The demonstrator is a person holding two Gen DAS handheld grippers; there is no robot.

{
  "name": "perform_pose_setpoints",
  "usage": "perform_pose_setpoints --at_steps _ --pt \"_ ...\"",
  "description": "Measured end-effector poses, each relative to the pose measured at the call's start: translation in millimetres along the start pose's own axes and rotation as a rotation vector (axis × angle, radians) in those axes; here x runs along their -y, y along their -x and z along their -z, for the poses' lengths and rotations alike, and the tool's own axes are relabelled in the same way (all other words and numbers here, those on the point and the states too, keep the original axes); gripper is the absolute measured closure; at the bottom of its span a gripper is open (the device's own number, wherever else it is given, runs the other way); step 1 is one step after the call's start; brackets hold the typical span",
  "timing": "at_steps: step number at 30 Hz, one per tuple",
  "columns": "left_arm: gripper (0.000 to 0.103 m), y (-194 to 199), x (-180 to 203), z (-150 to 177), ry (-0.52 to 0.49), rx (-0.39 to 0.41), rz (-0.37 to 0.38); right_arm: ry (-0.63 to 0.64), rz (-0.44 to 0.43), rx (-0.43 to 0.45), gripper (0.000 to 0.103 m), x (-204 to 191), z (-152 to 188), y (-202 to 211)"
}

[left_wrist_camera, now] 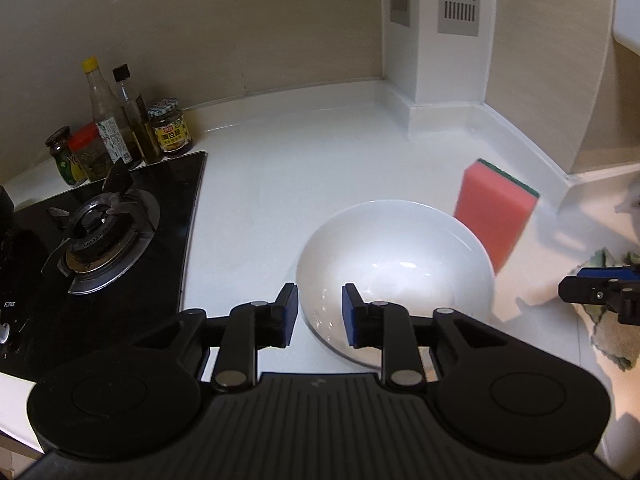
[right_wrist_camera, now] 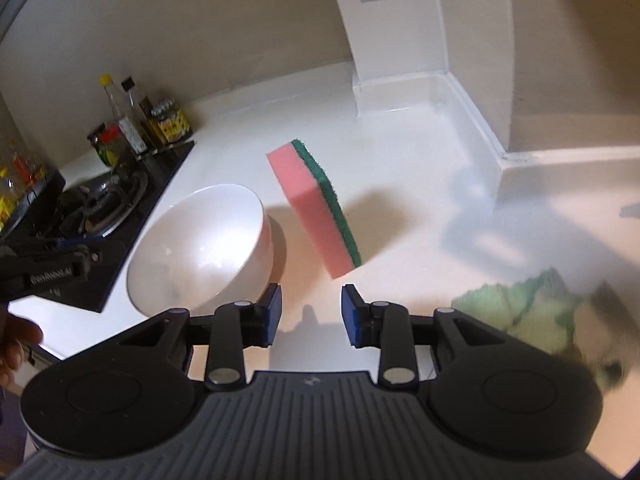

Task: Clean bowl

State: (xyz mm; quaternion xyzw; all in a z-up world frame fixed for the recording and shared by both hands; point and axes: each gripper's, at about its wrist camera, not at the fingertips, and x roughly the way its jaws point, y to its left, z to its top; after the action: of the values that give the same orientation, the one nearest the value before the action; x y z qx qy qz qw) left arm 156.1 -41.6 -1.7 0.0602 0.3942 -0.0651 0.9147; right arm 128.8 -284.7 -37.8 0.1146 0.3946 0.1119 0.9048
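Note:
A white bowl (left_wrist_camera: 396, 268) stands upright on the white counter; it also shows in the right wrist view (right_wrist_camera: 208, 248). My left gripper (left_wrist_camera: 320, 312) is open, its fingers on either side of the bowl's near-left rim, touching nothing. A pink sponge with a green scrub side (left_wrist_camera: 494, 212) stands on edge just right of the bowl, also in the right wrist view (right_wrist_camera: 316, 208). My right gripper (right_wrist_camera: 311, 314) is open and empty, a little short of the sponge; it shows at the right edge of the left wrist view (left_wrist_camera: 600, 290).
A black gas hob (left_wrist_camera: 100, 236) lies left of the bowl, with sauce bottles and jars (left_wrist_camera: 120, 128) behind it. A green cloth (right_wrist_camera: 532, 308) lies at the right. A white boxed column (left_wrist_camera: 440, 40) and walls close off the back of the counter (left_wrist_camera: 280, 184).

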Motion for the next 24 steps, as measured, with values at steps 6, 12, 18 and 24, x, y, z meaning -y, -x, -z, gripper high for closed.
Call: perform_pose_setpoints --at_steps 6,12,18,24 --pt "0.073 15.1 0.5 17.6 0.012 0.016 0.047 -0.011 0.055 0.036 0.075 -18.1 21.3 29.2" --pt "0.072 31.3 3.5 38.1 0.068 0.032 0.073 0.097 0.089 0.081 0.075 -40.1 34.5 61.0" --pt "0.072 49.5 14.6 54.7 0.084 0.032 0.068 0.223 0.118 0.139 0.075 -53.9 39.5 77.7" --pt "0.072 55.9 19.4 70.3 0.118 0.026 0.019 0.244 0.06 0.143 0.075 -56.5 52.6 79.0"
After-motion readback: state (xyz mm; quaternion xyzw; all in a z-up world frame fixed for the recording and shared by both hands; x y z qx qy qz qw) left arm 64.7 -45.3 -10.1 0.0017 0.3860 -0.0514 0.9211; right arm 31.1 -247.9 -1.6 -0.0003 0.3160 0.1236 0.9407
